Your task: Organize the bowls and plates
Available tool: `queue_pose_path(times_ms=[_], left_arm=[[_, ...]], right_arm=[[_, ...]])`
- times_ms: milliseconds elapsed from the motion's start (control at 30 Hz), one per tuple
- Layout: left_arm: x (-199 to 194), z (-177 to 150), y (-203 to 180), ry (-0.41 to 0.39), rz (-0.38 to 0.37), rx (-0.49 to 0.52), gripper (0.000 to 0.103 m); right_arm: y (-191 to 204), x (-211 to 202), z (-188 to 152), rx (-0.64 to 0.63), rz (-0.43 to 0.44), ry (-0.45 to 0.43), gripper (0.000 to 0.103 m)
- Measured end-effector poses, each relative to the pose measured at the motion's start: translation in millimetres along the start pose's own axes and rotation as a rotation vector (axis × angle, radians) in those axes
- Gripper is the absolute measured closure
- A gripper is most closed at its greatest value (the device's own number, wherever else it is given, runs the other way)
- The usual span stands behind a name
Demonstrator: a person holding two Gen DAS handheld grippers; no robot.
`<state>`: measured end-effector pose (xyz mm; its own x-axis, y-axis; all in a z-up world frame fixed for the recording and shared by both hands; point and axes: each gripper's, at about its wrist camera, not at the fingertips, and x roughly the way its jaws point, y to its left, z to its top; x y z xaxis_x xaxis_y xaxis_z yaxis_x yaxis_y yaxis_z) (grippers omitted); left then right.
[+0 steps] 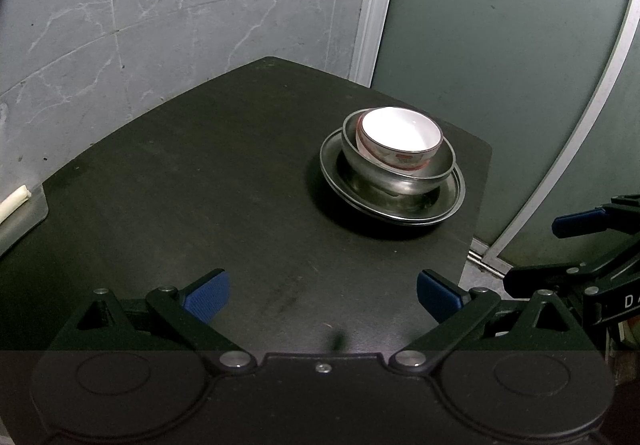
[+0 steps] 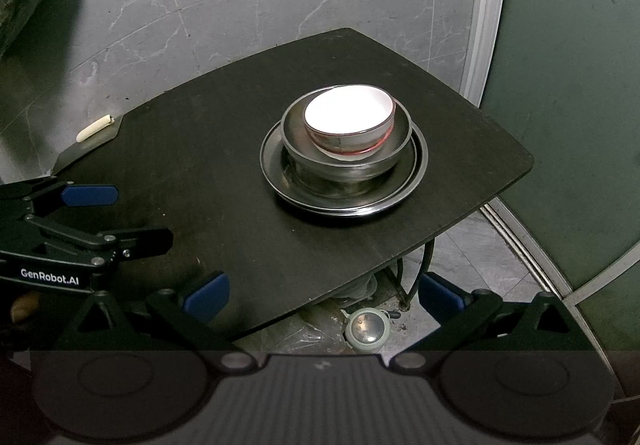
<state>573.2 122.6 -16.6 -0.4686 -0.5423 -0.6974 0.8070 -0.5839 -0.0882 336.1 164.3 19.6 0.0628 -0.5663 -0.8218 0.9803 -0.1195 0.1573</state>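
— Steel plates (image 2: 344, 181) are sitting stacked on the dark table (image 2: 200, 173), toward its far right corner, aren't they?

— Yes, and a steel bowl (image 2: 348, 161) is resting on them, with a white bowl (image 2: 349, 121) nesting tilted inside it.

— What are the grippers doing?

— Left gripper (image 1: 322, 295) is hovering over the table's near edge, its blue pads spread apart and gripping nothing. Right gripper (image 2: 323, 295) is hanging at the table's near right edge, likewise gaping and carrying nothing, well apart from the stack.
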Motion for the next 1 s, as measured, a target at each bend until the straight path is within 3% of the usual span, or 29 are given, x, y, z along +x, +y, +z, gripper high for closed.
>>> queue_pose_path(times_ms=[1000], left_arm=[[-6.1,-3.5,0.9,-0.015,0.011,-0.013,0.003]], right_arm=[[6.3,-0.3,1.8,-0.016,0.005,-0.003,0.000]])
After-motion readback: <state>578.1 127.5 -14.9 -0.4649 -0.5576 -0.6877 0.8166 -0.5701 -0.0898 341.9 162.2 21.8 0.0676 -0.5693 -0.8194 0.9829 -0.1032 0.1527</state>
